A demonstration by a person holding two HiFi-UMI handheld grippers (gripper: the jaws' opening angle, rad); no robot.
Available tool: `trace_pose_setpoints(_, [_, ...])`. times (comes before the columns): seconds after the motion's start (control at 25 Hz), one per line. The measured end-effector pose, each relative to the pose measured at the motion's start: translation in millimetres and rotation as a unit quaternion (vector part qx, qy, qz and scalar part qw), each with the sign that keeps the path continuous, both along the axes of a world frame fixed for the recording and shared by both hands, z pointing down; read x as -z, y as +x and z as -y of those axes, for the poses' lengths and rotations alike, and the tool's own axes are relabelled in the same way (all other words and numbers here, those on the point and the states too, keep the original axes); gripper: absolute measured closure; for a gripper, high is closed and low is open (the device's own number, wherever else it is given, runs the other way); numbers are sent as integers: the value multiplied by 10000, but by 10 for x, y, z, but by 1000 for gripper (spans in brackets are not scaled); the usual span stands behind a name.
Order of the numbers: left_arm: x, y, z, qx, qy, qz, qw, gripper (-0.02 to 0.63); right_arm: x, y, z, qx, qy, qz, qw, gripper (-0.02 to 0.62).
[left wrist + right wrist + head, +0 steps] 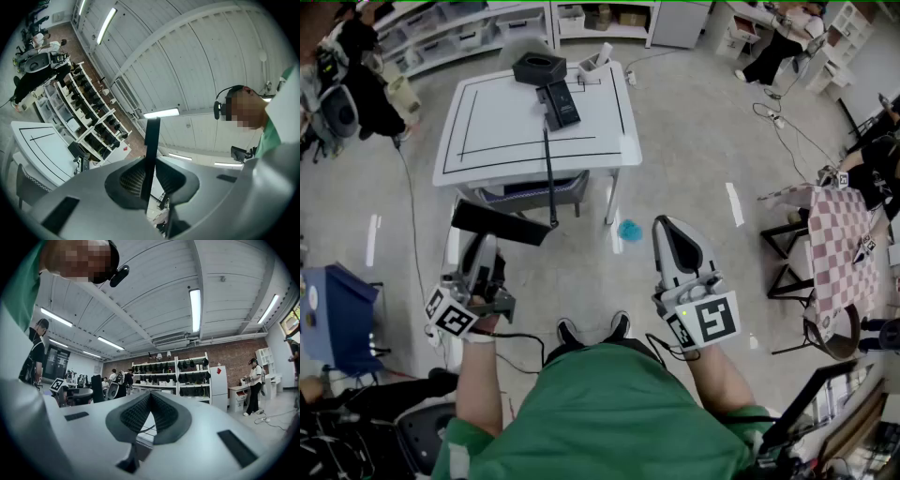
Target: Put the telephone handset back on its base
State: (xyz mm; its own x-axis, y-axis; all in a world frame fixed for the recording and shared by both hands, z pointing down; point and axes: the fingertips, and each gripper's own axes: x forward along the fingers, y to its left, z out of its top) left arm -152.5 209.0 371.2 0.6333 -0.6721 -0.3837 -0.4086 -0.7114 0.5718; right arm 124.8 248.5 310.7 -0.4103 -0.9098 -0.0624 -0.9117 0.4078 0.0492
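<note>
Well ahead on the table, what looks like the base. Held low, well short of it: handset, clamped edgewise between left gripper pads, cord running tableward. Right gripper pressed closed, empty.

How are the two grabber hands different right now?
The left gripper is clamped on the black telephone handset; the right gripper holds nothing. The left gripper's jaws stand slightly apart around the handset; the right gripper's jaws are together. Both are pale grey with a marker cube, held short of the table.
</note>
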Motion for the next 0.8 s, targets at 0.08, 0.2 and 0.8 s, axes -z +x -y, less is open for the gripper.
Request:
trace_pose_setpoints(0.08, [32, -57, -51, -42, -74, 5, 10000, 526, 37, -56, -53, -35, -53, 9, 10000, 574])
trace_pose_setpoints(0.2, [77, -121, -77, -89, -77, 17, 9999, 526, 76, -116, -94, -90, -78, -10, 9999, 574])
trace_pose_setpoints(0.8, [140, -645, 138, -266, 164, 85, 9995, 526, 124, -527, -154, -624, -122, 14, 9980, 574])
